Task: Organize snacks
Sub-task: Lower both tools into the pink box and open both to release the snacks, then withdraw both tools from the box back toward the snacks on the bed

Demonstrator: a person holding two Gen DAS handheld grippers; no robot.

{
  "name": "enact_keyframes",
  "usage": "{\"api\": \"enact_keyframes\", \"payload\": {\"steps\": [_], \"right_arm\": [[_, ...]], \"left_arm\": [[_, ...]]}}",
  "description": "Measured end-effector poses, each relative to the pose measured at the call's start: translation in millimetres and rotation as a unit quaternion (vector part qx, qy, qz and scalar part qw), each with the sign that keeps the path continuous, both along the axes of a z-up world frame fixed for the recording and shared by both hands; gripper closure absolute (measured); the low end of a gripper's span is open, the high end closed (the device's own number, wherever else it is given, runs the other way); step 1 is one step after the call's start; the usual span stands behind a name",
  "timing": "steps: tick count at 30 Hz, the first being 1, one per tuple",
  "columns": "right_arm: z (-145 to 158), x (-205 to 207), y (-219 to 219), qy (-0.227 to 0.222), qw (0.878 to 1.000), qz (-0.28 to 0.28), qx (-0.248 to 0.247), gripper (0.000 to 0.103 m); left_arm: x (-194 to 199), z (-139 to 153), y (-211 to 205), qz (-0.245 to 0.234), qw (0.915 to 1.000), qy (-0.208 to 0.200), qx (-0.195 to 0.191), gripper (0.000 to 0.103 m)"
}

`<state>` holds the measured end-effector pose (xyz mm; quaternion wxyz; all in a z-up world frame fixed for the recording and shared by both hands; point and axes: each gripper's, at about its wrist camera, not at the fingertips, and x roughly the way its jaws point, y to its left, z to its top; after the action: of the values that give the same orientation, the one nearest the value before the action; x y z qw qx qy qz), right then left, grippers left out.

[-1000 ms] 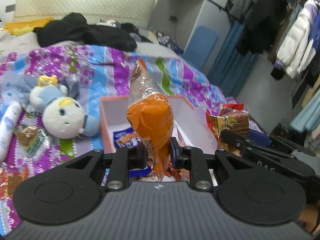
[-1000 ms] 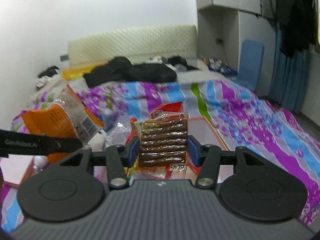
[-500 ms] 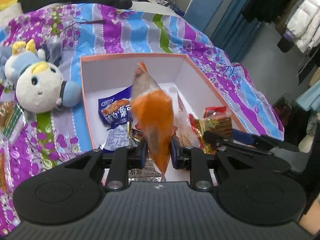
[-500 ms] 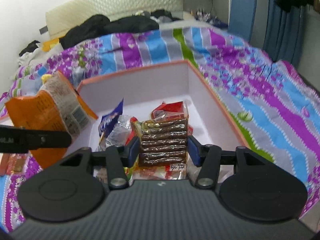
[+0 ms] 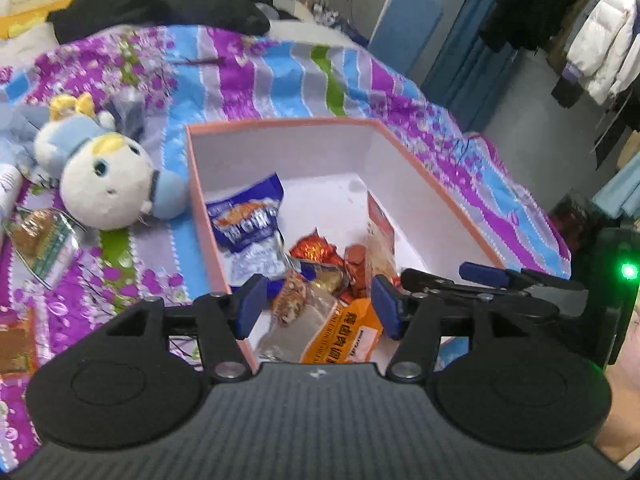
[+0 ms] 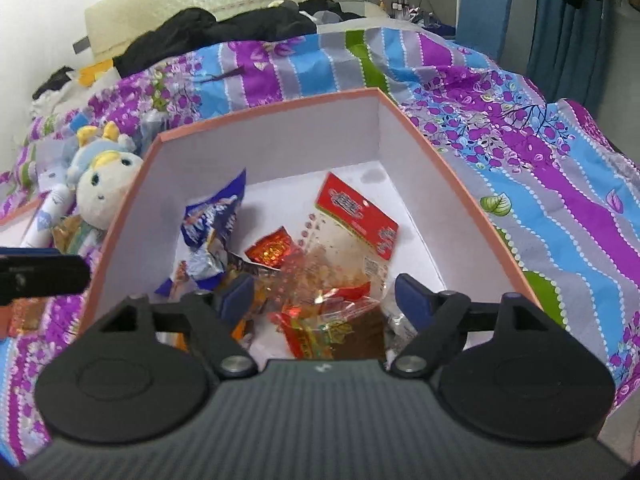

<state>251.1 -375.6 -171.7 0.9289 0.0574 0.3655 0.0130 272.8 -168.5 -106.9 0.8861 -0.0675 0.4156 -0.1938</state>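
- Left gripper (image 5: 316, 306): your jaws are opening, pads apart, pinching nothing. The orange snack packet (image 5: 340, 334) lies just below them in the near left corner of the box (image 5: 420, 168), free of both pads.
- Right gripper (image 6: 324, 298): jaws opening too, spread wide. The brown-stick packet (image 6: 352, 332) sits under them at the near wall, loose.
- Risk, snagging: both packets lie close beneath your pads. Pull back low or at a slant and a pad edge could catch crinkled film and drag a packet out over the near wall.
- Risk, box shift: the box rests on a soft purple-striped quilt (image 6: 560, 184). Knock the near rim and it may tip or slide.
- Risk, collision: your two grippers stand close together over the near end; lifting both at once could clash them.
- Risk, leftovers: a green-and-brown packet (image 5: 40, 240) lies on the quilt, left of the box, beside the plush toy (image 5: 106, 180). Overlook it and the task stays unfinished.
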Motion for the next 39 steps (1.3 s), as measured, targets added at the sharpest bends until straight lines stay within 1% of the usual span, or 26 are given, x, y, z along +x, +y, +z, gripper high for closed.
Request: {"api": "enact_keyframes", "payload": {"steps": [5, 13, 16, 20, 23, 29, 33, 36, 39], "right_arm": [[23, -14, 5, -0.029, 1.000, -0.001, 0.005, 0.024], [76, -49, 25, -0.101, 0.995, 0.014, 0.019, 0.024], [93, -63, 33, -0.127, 0.991, 0.021, 0.027, 0.024], [110, -82, 46, -0.155, 0.987, 0.041, 0.031, 0.024], [113, -94, 57, -0.166, 0.984, 0.054, 0.038, 0.024], [112, -110, 81, -0.177, 0.980, 0.078, 0.048, 0.024], [109, -121, 98, -0.186, 0.977, 0.090, 0.052, 0.024], [103, -129, 111, -0.188, 0.975, 0.104, 0.054, 0.024], [95, -136, 122, -0.185, 0.974, 0.117, 0.055, 0.024]], "left_arm": [[-17, 30, 19, 0.014, 0.9994, -0.031, -0.009, 0.039], [-57, 81, 43, 0.024, 0.9950, -0.095, -0.018, 0.039], [-74, 95, 52, 0.030, 0.9925, -0.117, -0.020, 0.039], [-94, 105, 64, 0.037, 0.9901, -0.134, -0.023, 0.039], [-109, 108, 75, 0.043, 0.9888, -0.142, -0.019, 0.039], [-136, 103, 105, 0.078, 0.9857, -0.149, -0.011, 0.038], [-154, 94, 126, 0.095, 0.9841, -0.150, 0.004, 0.035], [-167, 85, 139, 0.107, 0.9830, -0.149, 0.009, 0.035], [-177, 75, 150, 0.117, 0.9818, -0.149, 0.013, 0.031]]}}
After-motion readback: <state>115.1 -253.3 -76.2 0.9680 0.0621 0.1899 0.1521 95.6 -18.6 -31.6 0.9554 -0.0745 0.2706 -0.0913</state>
